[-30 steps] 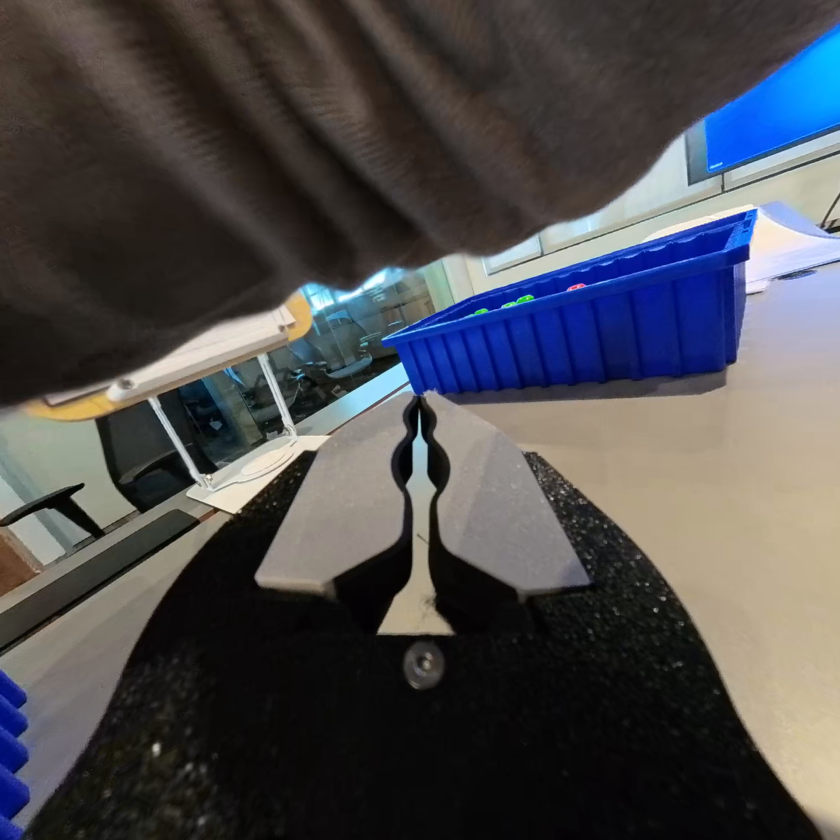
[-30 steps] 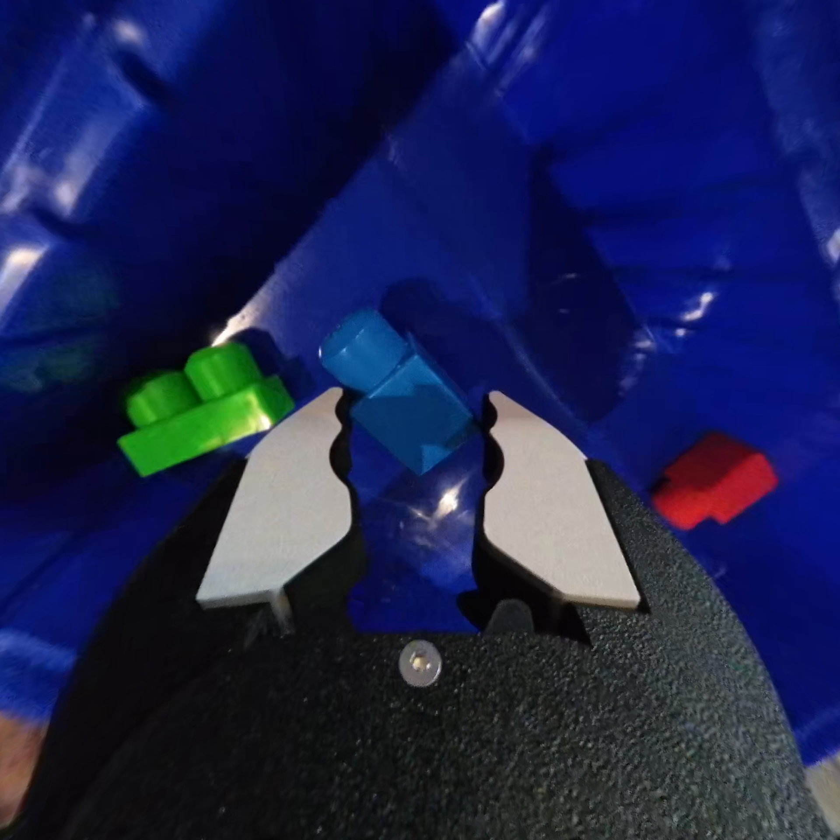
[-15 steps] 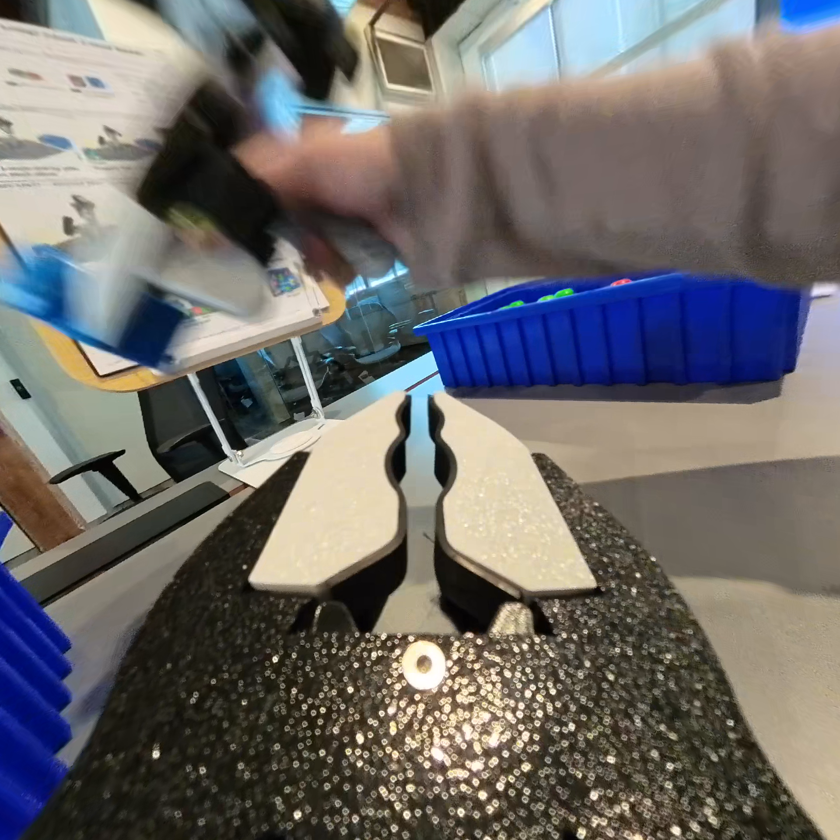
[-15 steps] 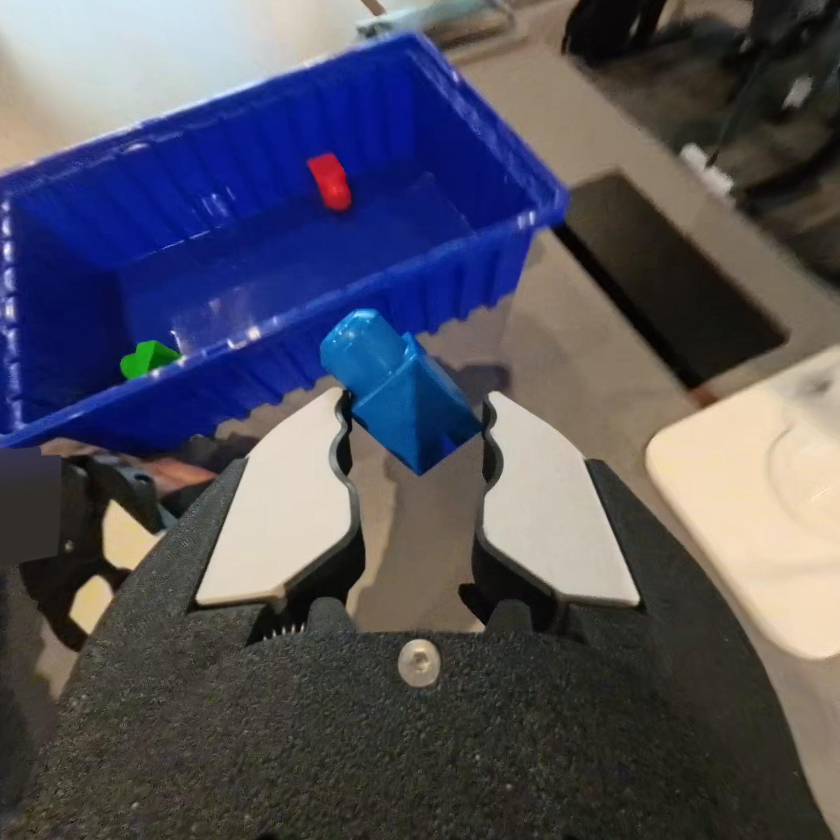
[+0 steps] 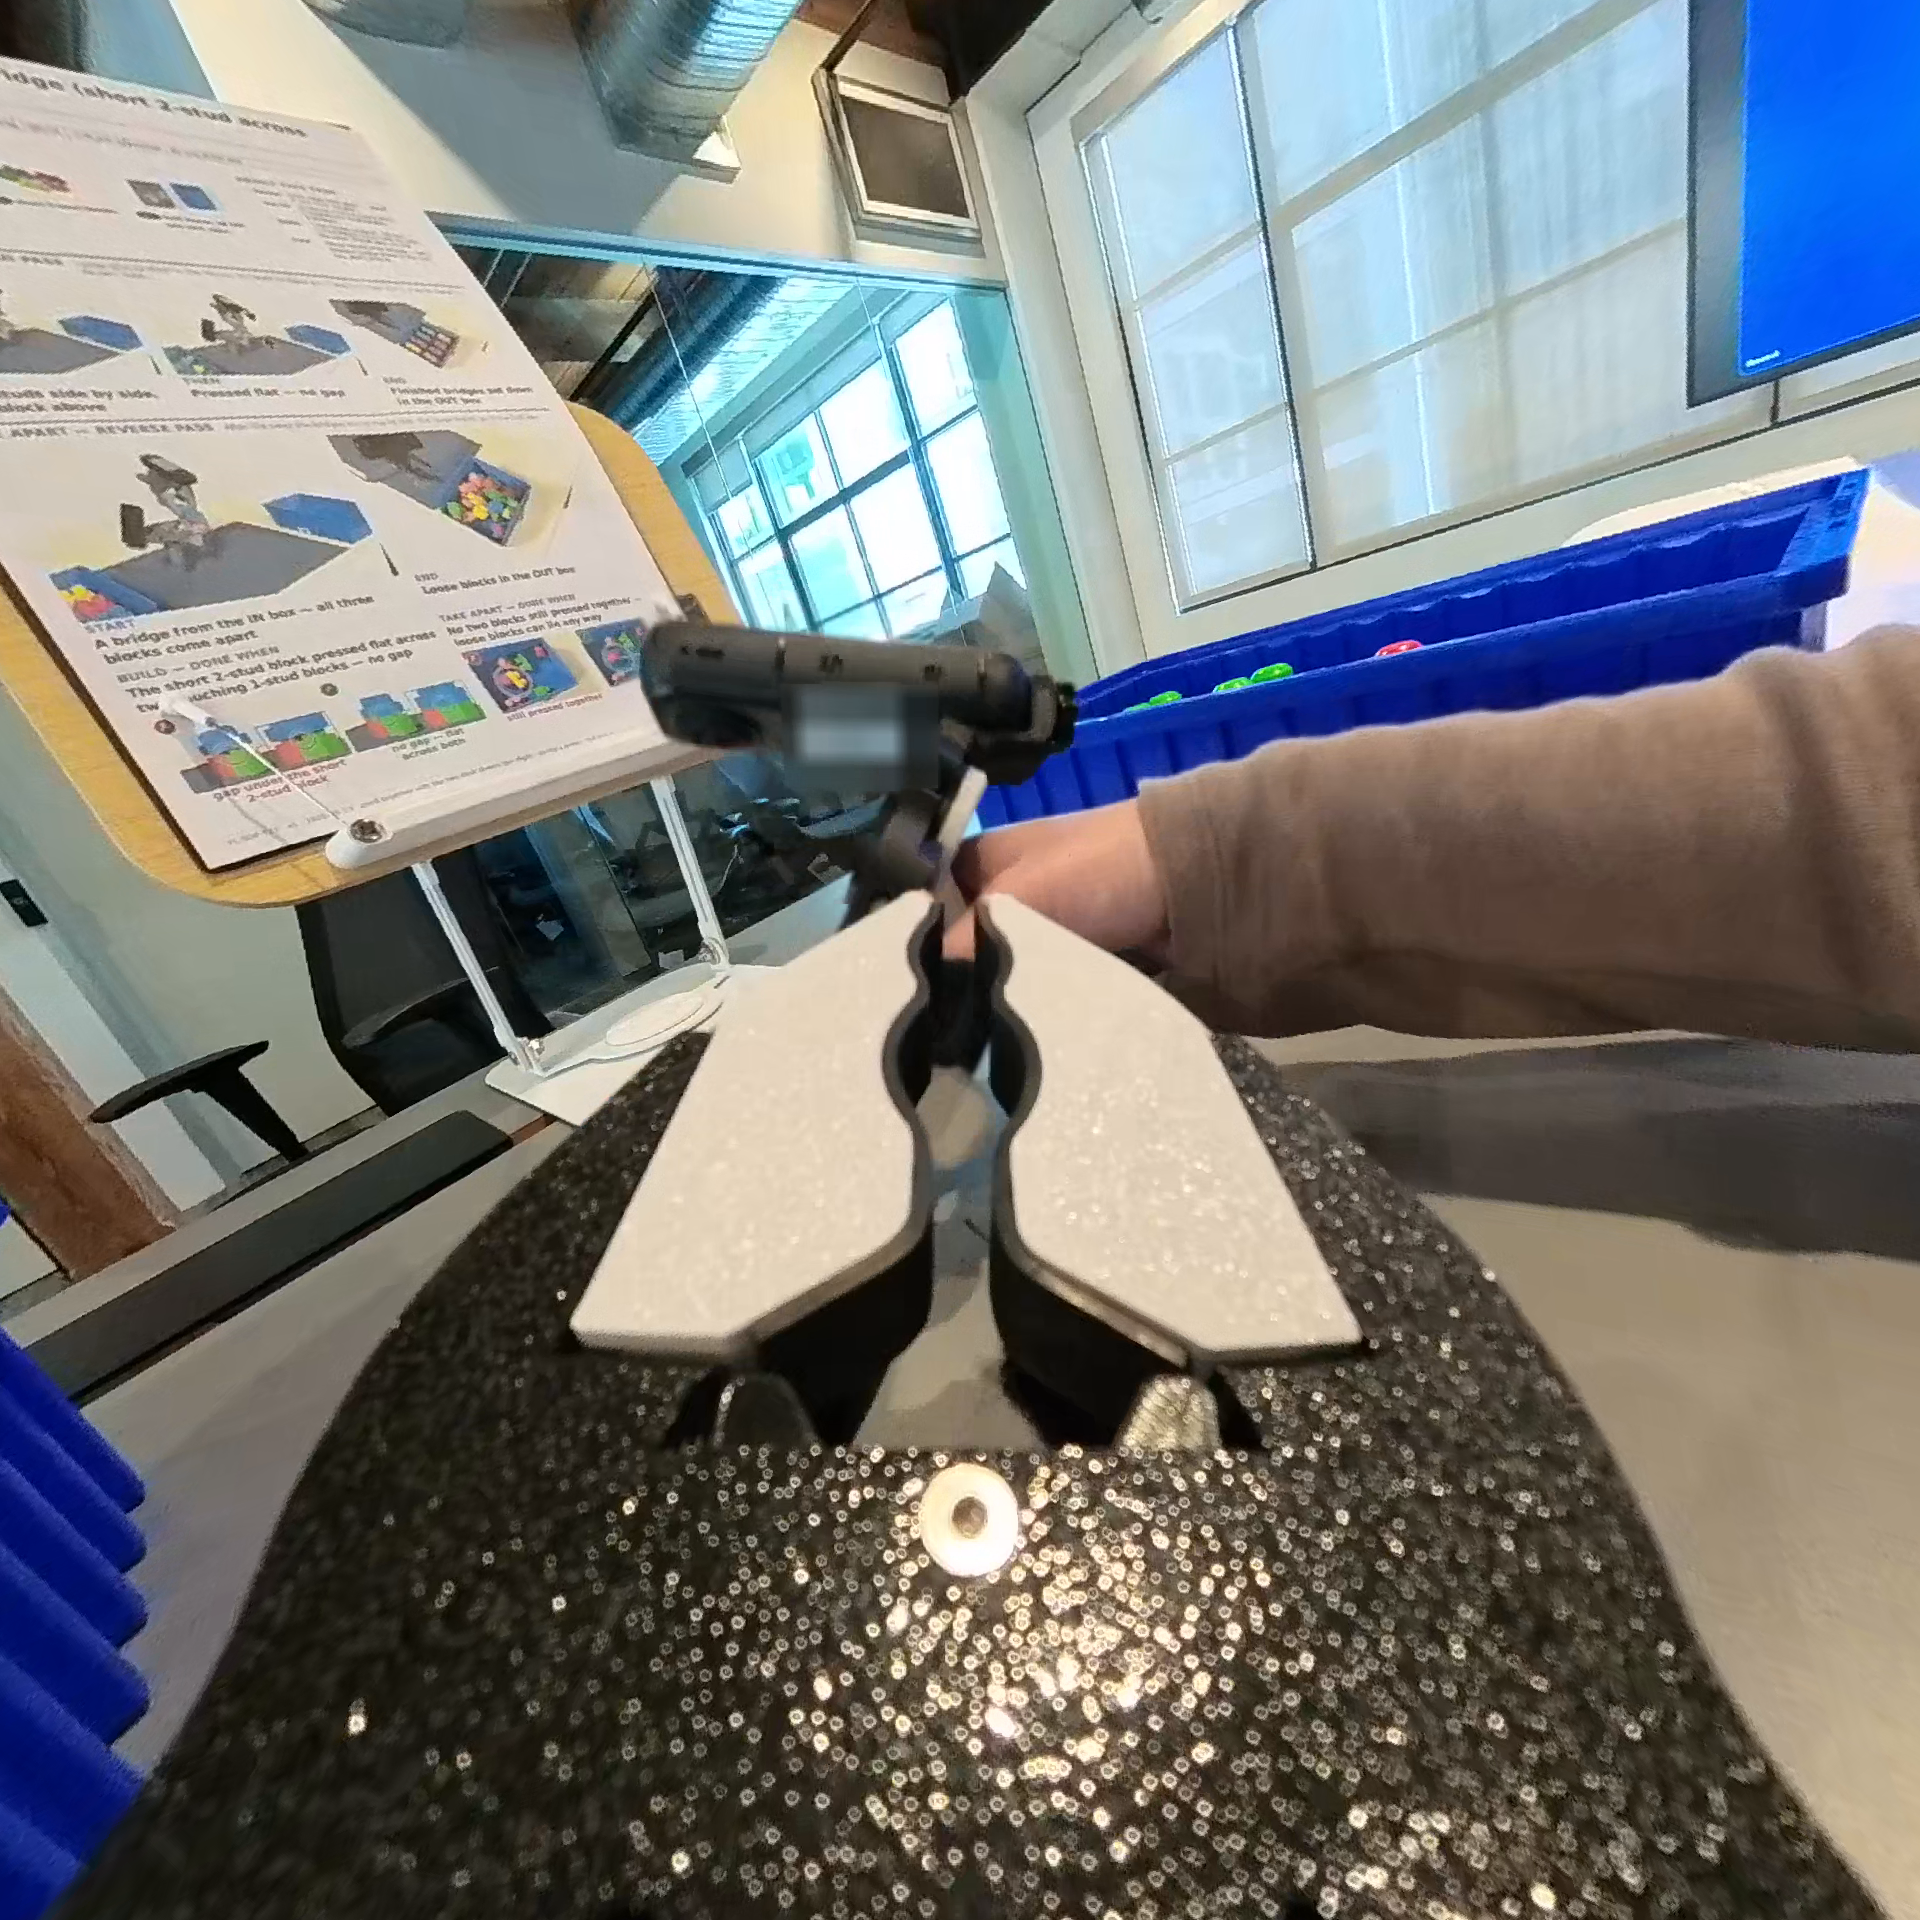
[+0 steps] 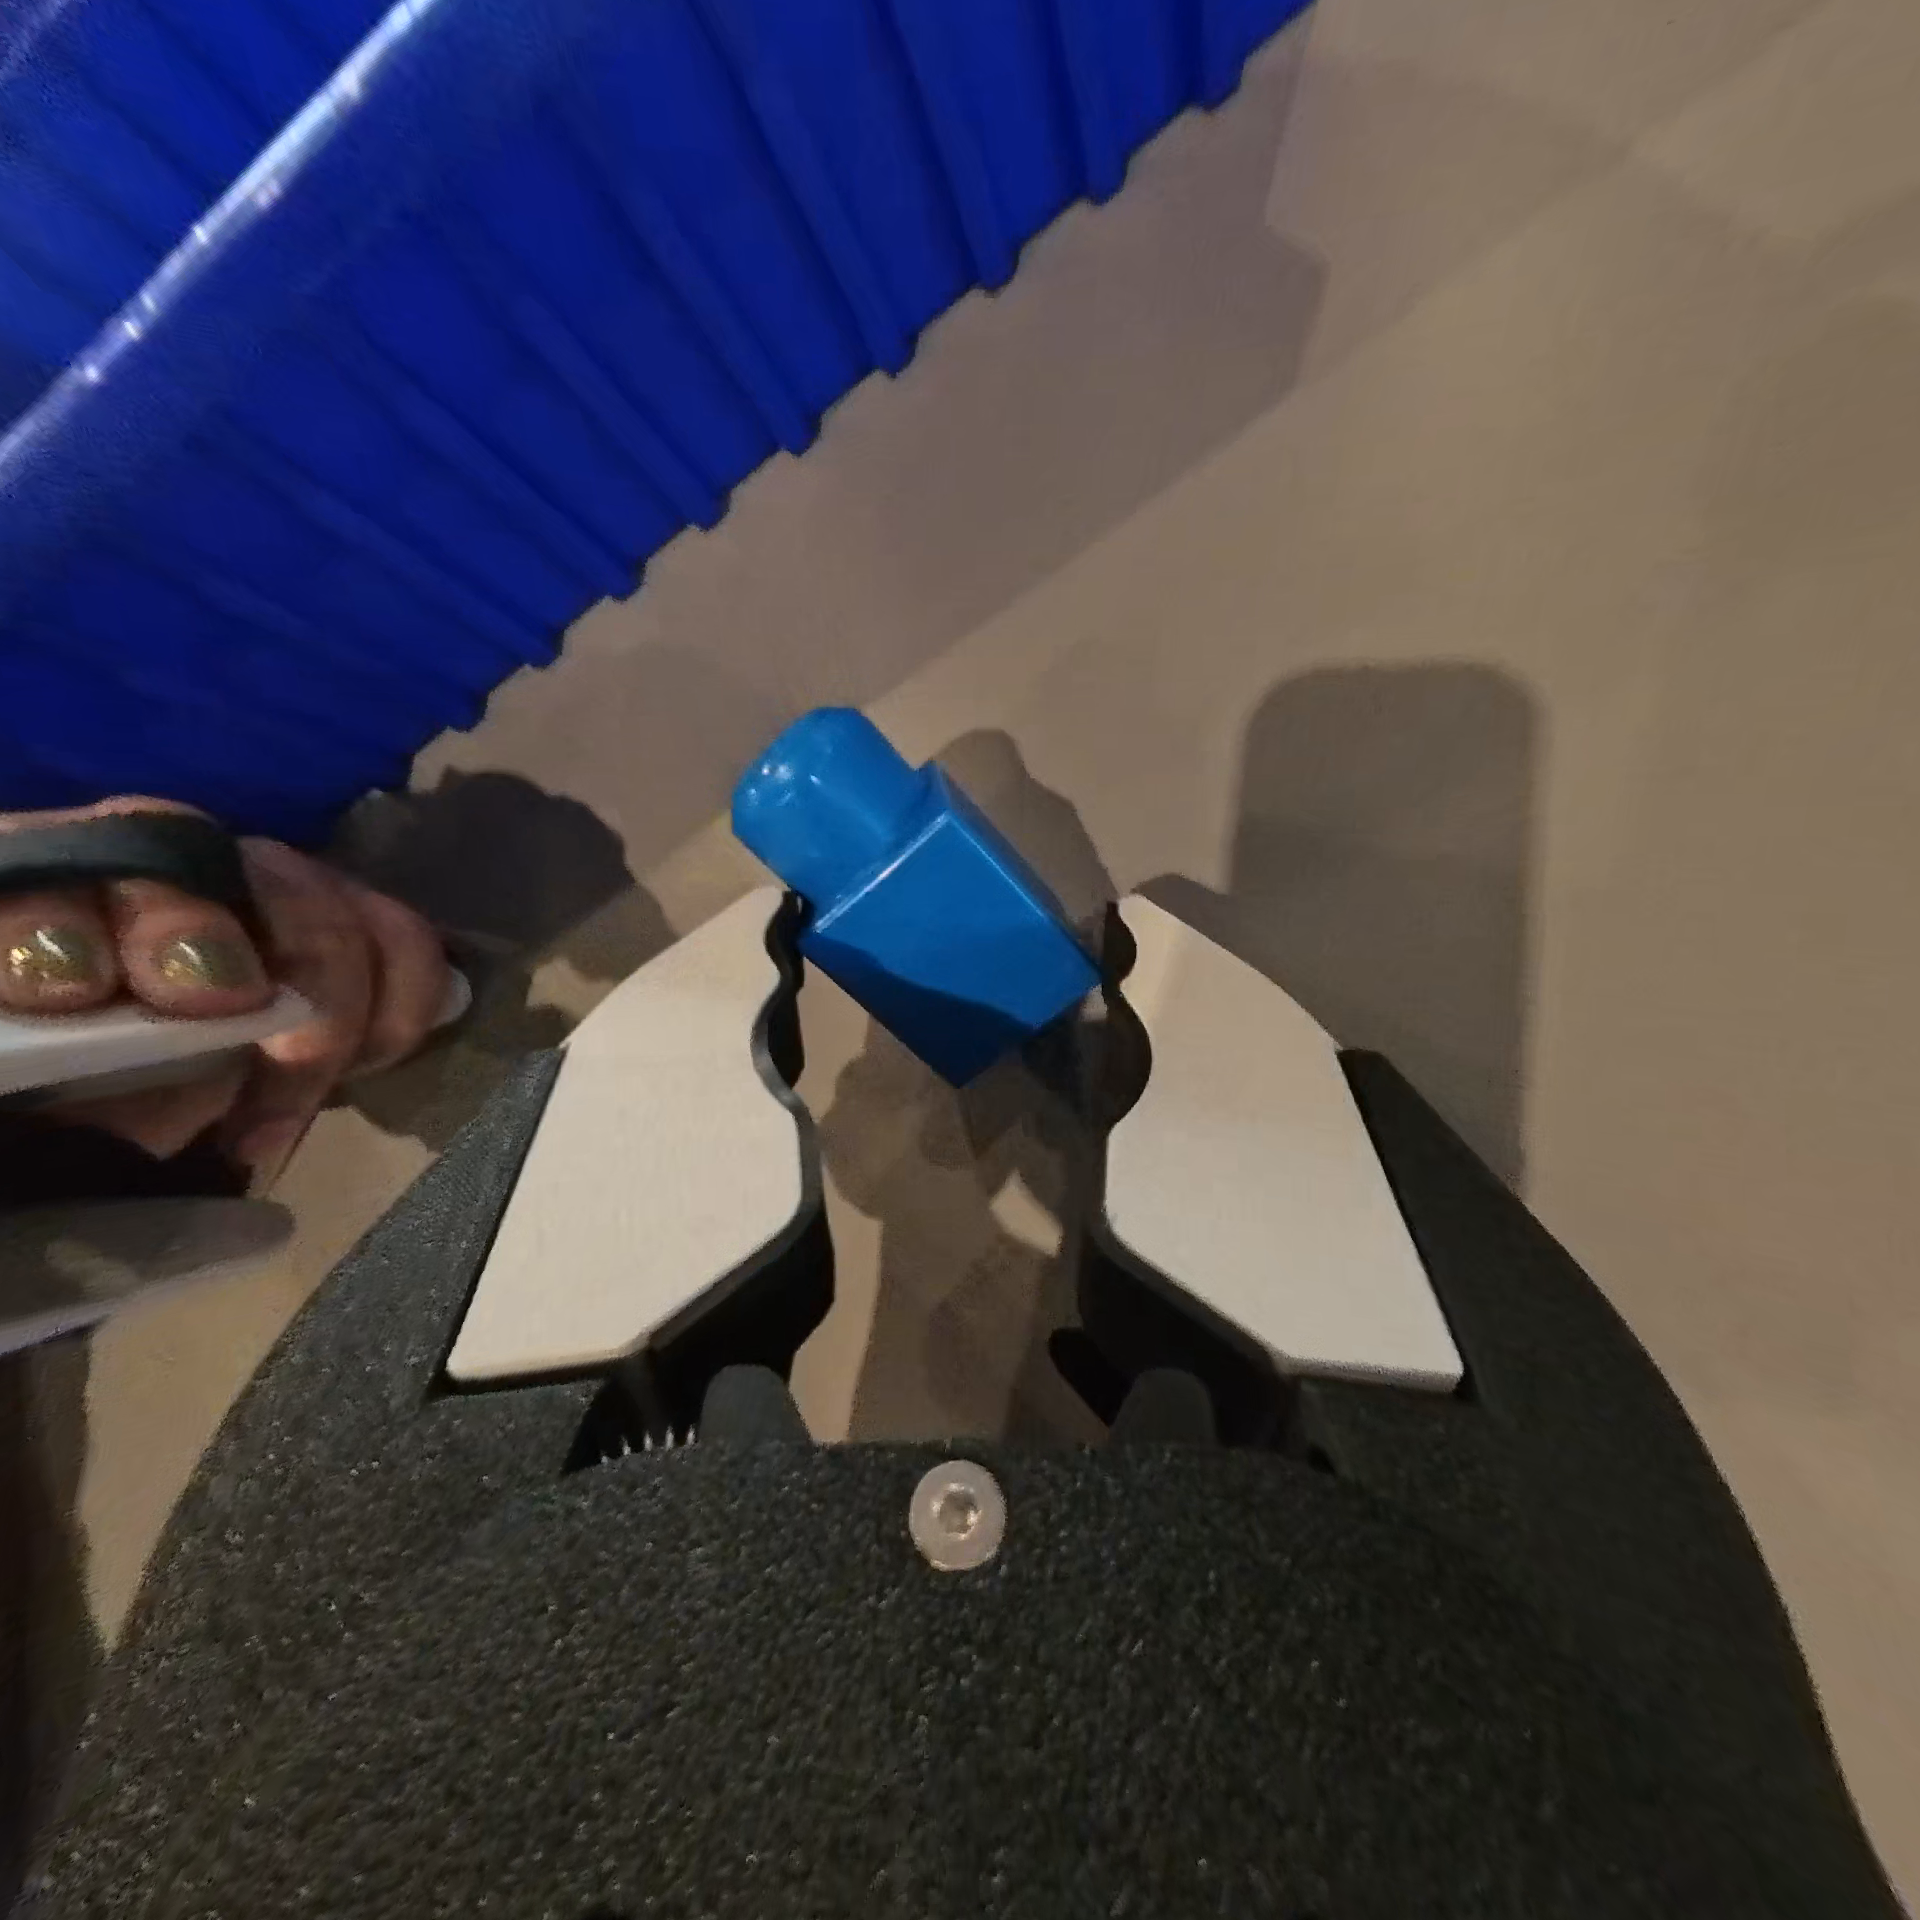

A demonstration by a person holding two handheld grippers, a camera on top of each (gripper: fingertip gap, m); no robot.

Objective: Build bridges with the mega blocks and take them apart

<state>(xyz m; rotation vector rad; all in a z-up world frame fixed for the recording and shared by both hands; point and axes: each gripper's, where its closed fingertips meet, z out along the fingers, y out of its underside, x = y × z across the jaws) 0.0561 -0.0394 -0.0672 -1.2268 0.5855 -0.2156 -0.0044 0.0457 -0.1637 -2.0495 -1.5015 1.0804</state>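
My right gripper (image 6: 948, 909) is shut on a blue one-stud block (image 6: 925, 935). It holds the block tilted, stud up and to the left, just above the grey table (image 6: 1558, 468) next to a blue bin's ribbed wall (image 6: 468, 364). My left gripper (image 5: 954, 909) is closed to a narrow gap with nothing in it, low over the table. In the left wrist view the right tool's black body (image 5: 831, 696) and the hand holding it (image 5: 1070, 883) sit right beyond my left fingertips. The held block is hidden there.
A second blue bin (image 5: 1455, 675) with green and red blocks stands at the back right. A blue ribbed bin edge (image 5: 52, 1558) is at the far left. An instruction board on a stand (image 5: 260, 468) is at the back left. A hand (image 6: 208, 966) is at the left.
My right gripper lifted the blue block out of the blue bin and brought it down over the table beside the bin. The right arm swept across in front of my left gripper, whose fingers parted slightly.
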